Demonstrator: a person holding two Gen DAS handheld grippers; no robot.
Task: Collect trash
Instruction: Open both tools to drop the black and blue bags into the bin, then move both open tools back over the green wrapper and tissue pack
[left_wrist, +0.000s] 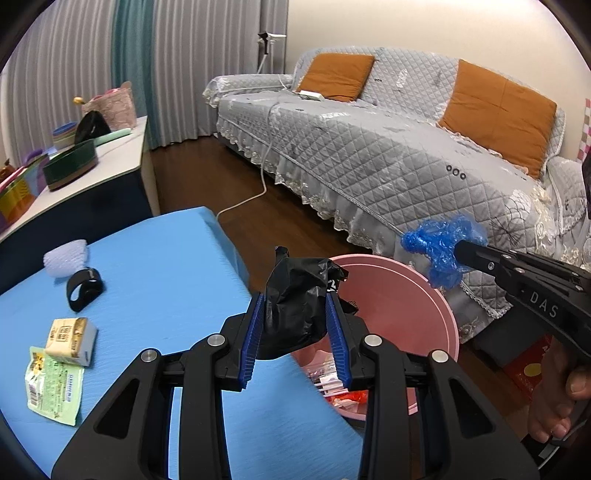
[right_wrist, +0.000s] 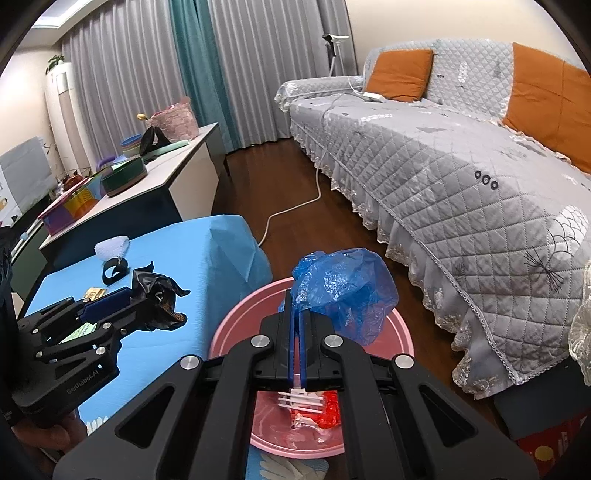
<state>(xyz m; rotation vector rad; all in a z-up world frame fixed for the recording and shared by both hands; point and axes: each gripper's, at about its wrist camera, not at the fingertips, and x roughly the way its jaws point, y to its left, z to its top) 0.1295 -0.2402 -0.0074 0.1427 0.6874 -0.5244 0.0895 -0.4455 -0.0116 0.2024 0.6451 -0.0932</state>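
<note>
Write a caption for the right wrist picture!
Right tool pinches a blue bag over the pink bin.

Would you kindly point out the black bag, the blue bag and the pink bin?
black bag (left_wrist: 295, 295), left wrist view, crumpled middle.
blue bag (right_wrist: 343, 291), right wrist view, bulging middle.
pink bin (left_wrist: 417, 295), left wrist view, bare inner wall.

We see a crumpled glossy black plastic bag (left_wrist: 295, 295), a thin translucent crinkled blue plastic bag (right_wrist: 343, 291), a smooth matt pink plastic basin (left_wrist: 424, 295), a quilted grey cloth sofa cover (left_wrist: 369, 147), a matt blue cloth-covered table (left_wrist: 155, 266), polished dark wood floor (left_wrist: 207, 177)
</note>
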